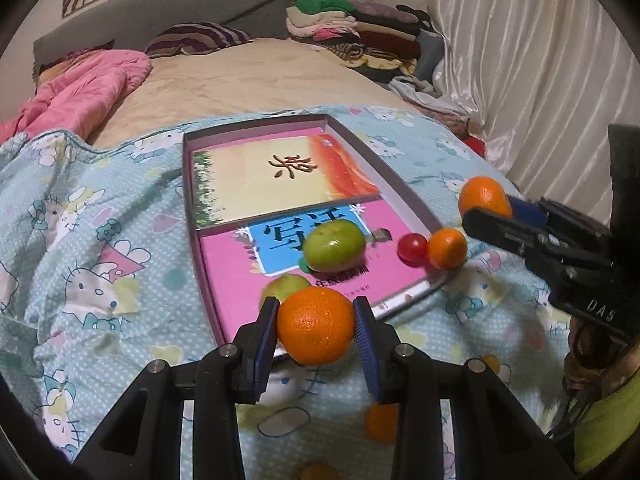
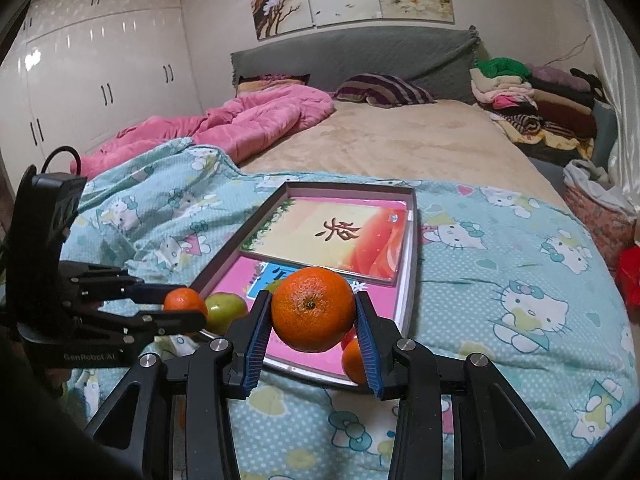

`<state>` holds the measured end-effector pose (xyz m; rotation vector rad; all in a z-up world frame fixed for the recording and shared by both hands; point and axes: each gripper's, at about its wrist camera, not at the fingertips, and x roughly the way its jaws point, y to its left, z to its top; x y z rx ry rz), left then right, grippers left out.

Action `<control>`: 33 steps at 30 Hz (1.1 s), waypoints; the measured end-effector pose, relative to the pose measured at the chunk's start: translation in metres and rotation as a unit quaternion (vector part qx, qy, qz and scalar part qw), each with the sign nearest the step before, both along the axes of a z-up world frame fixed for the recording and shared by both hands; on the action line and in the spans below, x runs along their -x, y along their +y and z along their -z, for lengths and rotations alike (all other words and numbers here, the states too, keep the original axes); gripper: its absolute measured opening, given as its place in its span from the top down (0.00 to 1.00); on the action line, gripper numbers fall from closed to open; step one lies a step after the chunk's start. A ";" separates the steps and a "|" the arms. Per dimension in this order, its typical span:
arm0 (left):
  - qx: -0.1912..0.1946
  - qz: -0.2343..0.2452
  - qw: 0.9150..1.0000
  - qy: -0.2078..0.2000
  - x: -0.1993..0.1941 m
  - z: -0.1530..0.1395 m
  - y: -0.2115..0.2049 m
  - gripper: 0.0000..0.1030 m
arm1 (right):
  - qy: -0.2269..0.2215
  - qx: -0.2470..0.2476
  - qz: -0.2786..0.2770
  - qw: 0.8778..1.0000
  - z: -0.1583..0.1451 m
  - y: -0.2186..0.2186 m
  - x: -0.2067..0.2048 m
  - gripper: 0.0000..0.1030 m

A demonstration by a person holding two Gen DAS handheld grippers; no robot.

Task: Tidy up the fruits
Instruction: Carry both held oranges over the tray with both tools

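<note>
bedroom bed is carrying a shallow tray. left wrist view: the left hand-held gripper is clenching an orange at the tray's near edge; a green fruit, cherry tomato and small orange are lying inside already. right wrist view: the right hand-held gripper is grasping a second orange above the tray's near corner, both awaiting placement.

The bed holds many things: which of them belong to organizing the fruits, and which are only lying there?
For the job:
- orange in left gripper
- orange in right gripper
- green fruit
- cherry tomato
- small orange
- shallow box

Lying about:
- pink quilt
- striped pillow
- folded clothes
</note>
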<state>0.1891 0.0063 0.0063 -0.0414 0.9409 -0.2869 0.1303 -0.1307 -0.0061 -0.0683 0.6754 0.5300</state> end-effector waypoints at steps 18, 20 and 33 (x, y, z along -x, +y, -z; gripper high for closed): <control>-0.010 -0.032 0.999 -0.007 -0.059 0.007 0.013 0.64 | 0.030 0.054 -0.027 0.998 0.033 0.030 -0.024 0.59; -0.012 -0.038 0.999 -0.004 -0.064 0.014 0.016 0.64 | 0.033 0.057 -0.031 0.997 0.037 0.032 -0.024 0.59; -0.016 -0.046 0.999 0.026 -0.075 0.041 0.019 0.64 | 0.051 0.069 -0.037 0.996 0.059 0.047 -0.026 0.59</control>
